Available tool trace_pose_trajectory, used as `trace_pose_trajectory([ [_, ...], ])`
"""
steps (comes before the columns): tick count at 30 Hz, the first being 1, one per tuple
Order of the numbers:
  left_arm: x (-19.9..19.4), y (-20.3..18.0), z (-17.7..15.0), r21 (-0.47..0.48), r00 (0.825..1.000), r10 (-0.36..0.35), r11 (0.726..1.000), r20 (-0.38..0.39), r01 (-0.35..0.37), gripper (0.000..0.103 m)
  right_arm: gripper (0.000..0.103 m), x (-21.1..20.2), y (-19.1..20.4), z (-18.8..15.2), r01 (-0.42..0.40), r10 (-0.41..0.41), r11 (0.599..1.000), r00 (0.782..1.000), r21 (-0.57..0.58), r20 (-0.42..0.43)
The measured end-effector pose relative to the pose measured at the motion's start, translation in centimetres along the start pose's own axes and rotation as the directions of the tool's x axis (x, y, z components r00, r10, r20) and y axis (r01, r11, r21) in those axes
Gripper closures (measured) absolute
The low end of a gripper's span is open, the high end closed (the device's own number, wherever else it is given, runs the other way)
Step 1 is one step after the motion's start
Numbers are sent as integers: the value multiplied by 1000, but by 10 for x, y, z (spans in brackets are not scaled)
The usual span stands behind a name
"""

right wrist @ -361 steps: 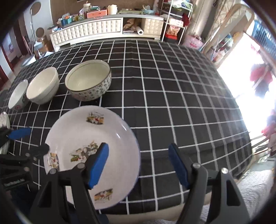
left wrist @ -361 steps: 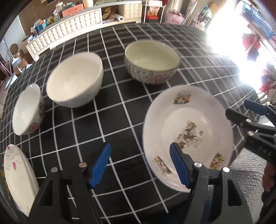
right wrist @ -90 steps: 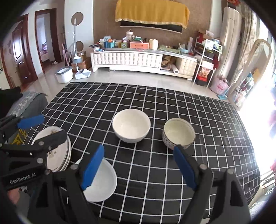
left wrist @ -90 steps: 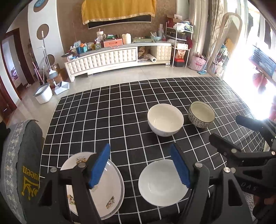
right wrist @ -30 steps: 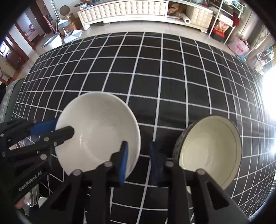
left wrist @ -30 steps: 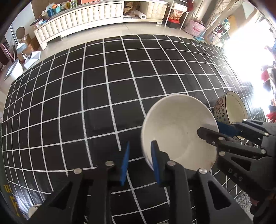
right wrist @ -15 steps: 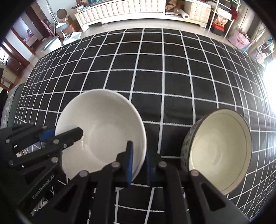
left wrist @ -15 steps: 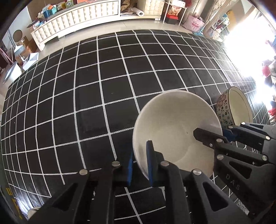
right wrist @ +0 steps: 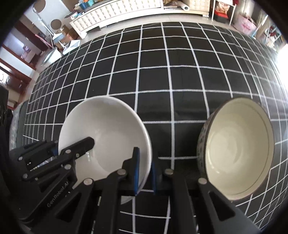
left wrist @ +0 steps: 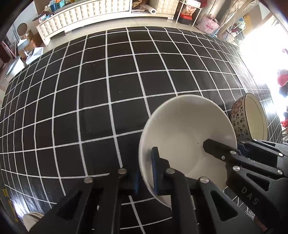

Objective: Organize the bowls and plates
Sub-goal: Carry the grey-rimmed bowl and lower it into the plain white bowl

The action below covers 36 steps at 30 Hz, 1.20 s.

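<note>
A black cloth with a white grid covers the tabletop [left wrist: 111, 93]. Past its far edge lie a pale tiled floor and a long white tufted cabinet [left wrist: 84, 12]; strong daylight floods in from the right. A plain white bowl [left wrist: 185, 136] sits upright toward the near edge, mouth up; being round, it has no long axis. The left gripper [left wrist: 144, 173] is clamped on its left rim, and the right gripper [right wrist: 144, 172] is clamped on the opposite rim, one blue pad inside the bowl and one outside. Just right of it stands a flower-patterned bowl [right wrist: 235, 149], also mouth up, not touching.
</note>
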<state>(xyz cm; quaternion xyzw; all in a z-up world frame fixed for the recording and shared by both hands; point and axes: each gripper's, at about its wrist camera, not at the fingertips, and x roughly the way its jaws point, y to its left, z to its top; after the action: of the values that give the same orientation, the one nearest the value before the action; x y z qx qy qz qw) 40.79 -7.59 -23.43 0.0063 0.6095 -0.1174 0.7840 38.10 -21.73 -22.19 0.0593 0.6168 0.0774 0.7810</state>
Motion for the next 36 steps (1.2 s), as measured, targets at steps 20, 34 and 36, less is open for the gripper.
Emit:
trace_pose_trajectory([
  [20,-74,-29,-50,-26,998,31,999,51,-30,93,88,-69,51,-65,-6,7,999,1000,-33,21],
  [34,-83,-16,-116,-25,998,61,998,33,-60,93,88,-64,73,-122,30,-31,997,999,-73,-9],
  [36,-82,-20,-125,-20,997,68,998,36,-67,93,88,-62,74,-127,41,-42,996,999,-81,-14],
])
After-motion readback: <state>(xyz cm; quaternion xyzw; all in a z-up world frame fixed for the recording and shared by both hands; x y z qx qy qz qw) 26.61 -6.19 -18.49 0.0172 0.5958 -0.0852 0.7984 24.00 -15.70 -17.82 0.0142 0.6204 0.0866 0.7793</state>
